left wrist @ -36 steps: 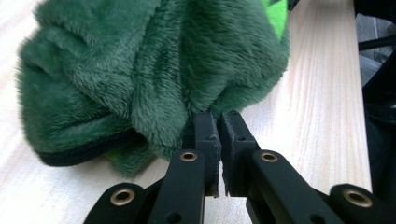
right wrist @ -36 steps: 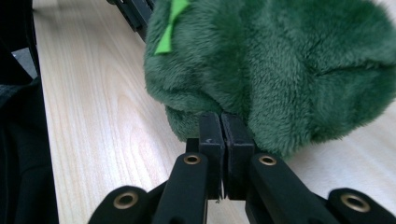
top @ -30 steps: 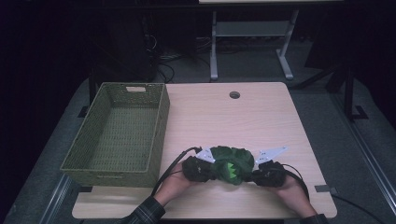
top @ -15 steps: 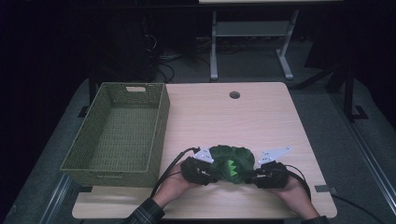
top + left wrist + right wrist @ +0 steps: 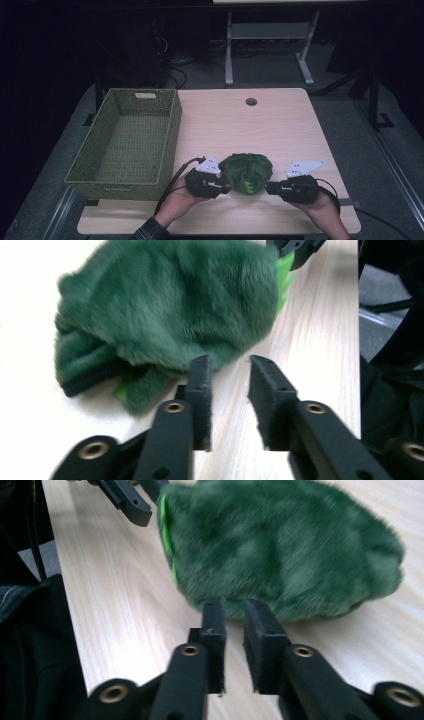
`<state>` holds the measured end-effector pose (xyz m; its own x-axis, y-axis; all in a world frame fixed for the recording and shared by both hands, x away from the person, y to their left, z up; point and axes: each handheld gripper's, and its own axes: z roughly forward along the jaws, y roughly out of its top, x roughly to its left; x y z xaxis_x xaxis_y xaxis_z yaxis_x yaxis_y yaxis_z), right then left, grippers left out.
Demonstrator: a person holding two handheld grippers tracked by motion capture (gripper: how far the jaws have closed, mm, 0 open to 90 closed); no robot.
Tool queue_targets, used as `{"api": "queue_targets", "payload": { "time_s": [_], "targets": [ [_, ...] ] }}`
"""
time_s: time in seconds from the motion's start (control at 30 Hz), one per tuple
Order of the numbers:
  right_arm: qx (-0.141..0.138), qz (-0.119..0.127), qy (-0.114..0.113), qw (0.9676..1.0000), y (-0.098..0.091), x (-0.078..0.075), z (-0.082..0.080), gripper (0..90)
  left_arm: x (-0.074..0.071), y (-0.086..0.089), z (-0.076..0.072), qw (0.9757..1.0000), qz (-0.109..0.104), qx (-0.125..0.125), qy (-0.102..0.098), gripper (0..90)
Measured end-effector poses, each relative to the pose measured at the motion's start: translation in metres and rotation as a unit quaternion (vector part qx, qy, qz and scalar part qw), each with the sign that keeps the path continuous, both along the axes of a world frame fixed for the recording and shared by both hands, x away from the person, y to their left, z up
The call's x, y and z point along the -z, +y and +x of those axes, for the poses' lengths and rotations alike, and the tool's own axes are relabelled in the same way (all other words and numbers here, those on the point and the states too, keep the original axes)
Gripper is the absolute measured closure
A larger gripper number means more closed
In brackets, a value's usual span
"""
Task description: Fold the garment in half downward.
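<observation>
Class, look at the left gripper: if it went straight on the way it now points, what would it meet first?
Most likely the green plush toy: the left gripper has its jaws slightly apart with nothing between them, aimed at the toy's near edge. Depth is uncertain, so it might graze the table first.

A green furry plush (image 5: 247,172) lay bunched on the near part of the wooden table (image 5: 280,125). The left gripper (image 5: 222,186) sat just beside its left edge, the right gripper (image 5: 270,188) just beside its right edge, each in a hand entering from the bottom. Both pairs of jaws had just been closing; whether they touched the fur could not be told from above. A green woven basket (image 5: 95,162) stood at the table's left, well apart from the plush. A round hole (image 5: 251,101) marked the far edge.
</observation>
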<state>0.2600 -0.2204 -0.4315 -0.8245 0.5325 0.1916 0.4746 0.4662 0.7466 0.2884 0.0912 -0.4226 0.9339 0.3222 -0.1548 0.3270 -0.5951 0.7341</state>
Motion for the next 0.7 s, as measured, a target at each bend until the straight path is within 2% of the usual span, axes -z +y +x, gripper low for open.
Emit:
{"api": "queue_targets", "payload": {
  "time_s": [0.17,0.27,0.43,0.5,0.63,0.7],
  "targets": [
    [0.006,-0.003,-0.014,0.9999,0.001,-0.007,0.010,89.6,-0.006,-0.004,0.014,1.0000,-0.001,-0.003,-0.006,81.7],
    [0.007,0.001,-0.024,0.9997,0.002,-0.011,0.021,90.0,-0.008,-0.009,0.025,0.9999,0.002,-0.010,-0.009,87.5],
    [0.014,-0.006,-0.031,0.9994,0.004,-0.013,0.036,90.0,-0.006,-0.015,0.037,0.9994,0.010,-0.027,-0.019,89.2],
    [0.020,-0.013,-0.020,0.9995,0.005,-0.007,0.044,90.0,0.001,-0.019,0.044,0.9989,0.026,-0.035,-0.018,89.5],
    [0.017,-0.024,-0.005,0.9996,0.006,0.006,0.050,90.0,0.012,-0.023,0.049,0.9982,0.050,-0.028,-0.014,89.4],
    [0.014,-0.024,0.003,0.9996,0.007,0.012,0.051,90.0,0.016,-0.026,0.049,0.9982,0.049,-0.033,-0.008,89.5]
  ]
}}
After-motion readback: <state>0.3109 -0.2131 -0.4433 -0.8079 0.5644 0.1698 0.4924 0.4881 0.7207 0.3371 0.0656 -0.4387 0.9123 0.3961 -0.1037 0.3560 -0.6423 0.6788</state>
